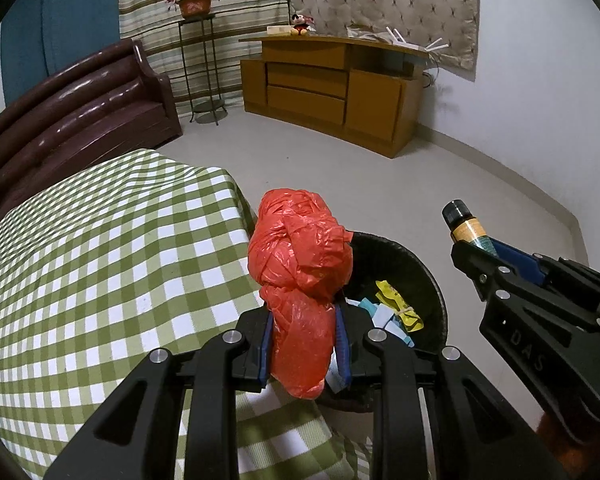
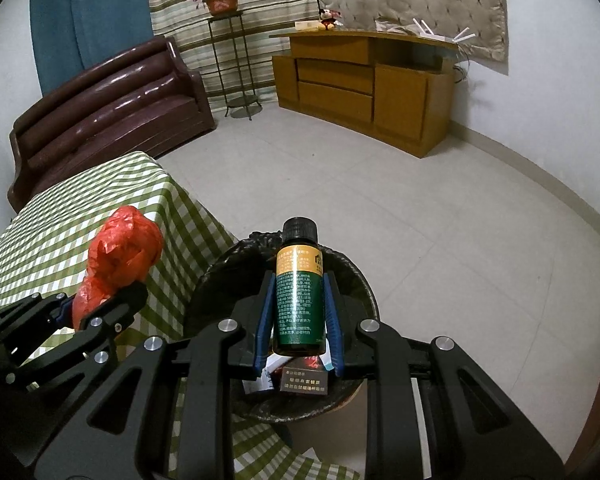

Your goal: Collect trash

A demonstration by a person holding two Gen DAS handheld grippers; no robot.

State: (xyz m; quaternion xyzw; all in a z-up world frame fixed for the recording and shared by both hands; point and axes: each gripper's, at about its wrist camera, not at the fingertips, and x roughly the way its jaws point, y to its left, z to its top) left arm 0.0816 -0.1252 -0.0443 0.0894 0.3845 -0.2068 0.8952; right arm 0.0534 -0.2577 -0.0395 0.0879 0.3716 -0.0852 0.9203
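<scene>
A: What's in the bin (image 1: 434, 280)?

B: It's black, lined with a dark bag, at the lower centre of both views, just beside the checked tablecloth (image 1: 100, 260). In the left view it holds a yellow wrapper (image 1: 398, 304) and pale blue and white paper scraps (image 1: 384, 318). In the right view a dark carton with white print (image 2: 304, 380) lies in it.

A: And the red bag?

B: The crumpled red plastic bag (image 1: 300, 280) sits lower centre in the left view, above the bin's near rim and the table edge. The left gripper (image 1: 304, 340) is closed partway, its blue pads (image 1: 345, 344) pressing the bag's lower part from both sides.

A: The other one?

B: The right gripper (image 2: 299, 320) is narrowed around a small bottle (image 2: 299, 296) with a black cap and a yellow and green label, clamped upright at its lower half over the bin's opening.

A: Further out?

B: A brown sofa (image 1: 80, 112) at the left, a potted plant (image 1: 196, 0) on a stand at the upper centre, a wooden cabinet (image 1: 328, 88) to its right.
</scene>
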